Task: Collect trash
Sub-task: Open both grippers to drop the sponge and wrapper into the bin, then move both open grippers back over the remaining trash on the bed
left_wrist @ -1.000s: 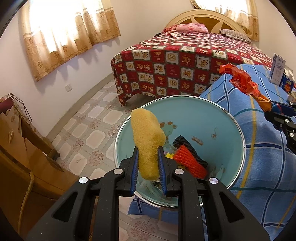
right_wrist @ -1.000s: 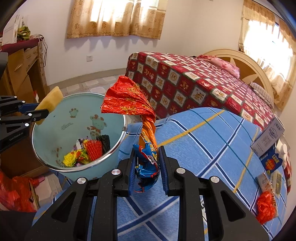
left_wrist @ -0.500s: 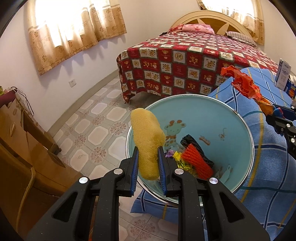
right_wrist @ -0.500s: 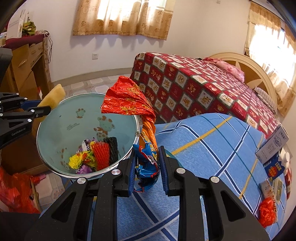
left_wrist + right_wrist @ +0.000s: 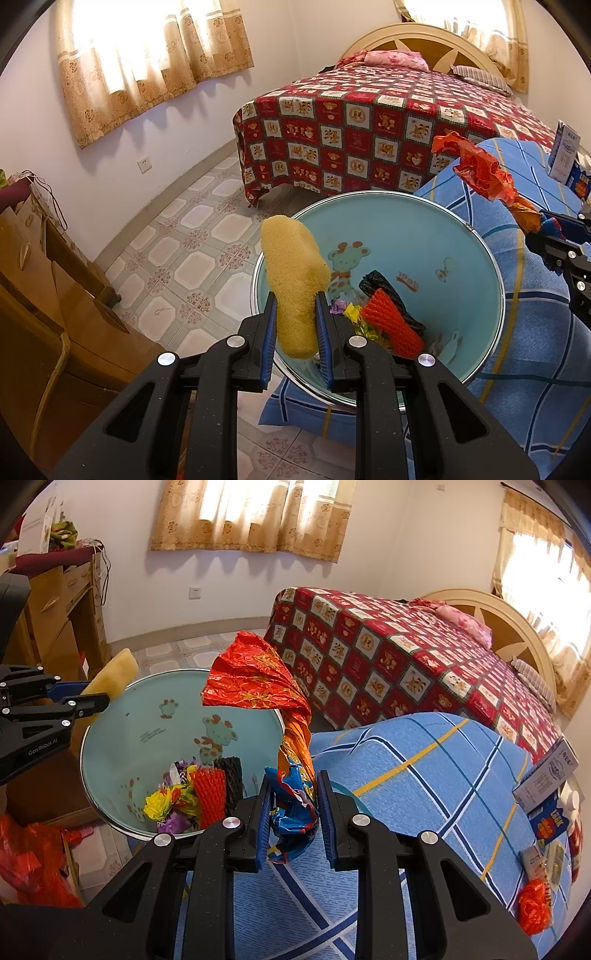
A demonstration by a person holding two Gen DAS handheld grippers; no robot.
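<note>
Your left gripper (image 5: 295, 328) pinched a yellow sponge (image 5: 293, 284), pads pressed into its sides, most of it sticking up past the fingertips over the near rim of the bin (image 5: 480, 258). Your right gripper (image 5: 293, 812) pinched a crumpled red and blue wrapper (image 5: 258, 679) by its twisted lower end; the red top fanned out above the bin's rim. The bin, pale blue inside with cartoon giraffes, stood against the blue checked bedding (image 5: 424, 760). In its bottom lay a red foam net (image 5: 208, 790), a black net (image 5: 231, 775) touching it, and yellow and purple scraps (image 5: 166, 803). Further right on the bedding: boxes (image 5: 550, 771) and a red scrap (image 5: 533, 910), well apart from the bin
</note>
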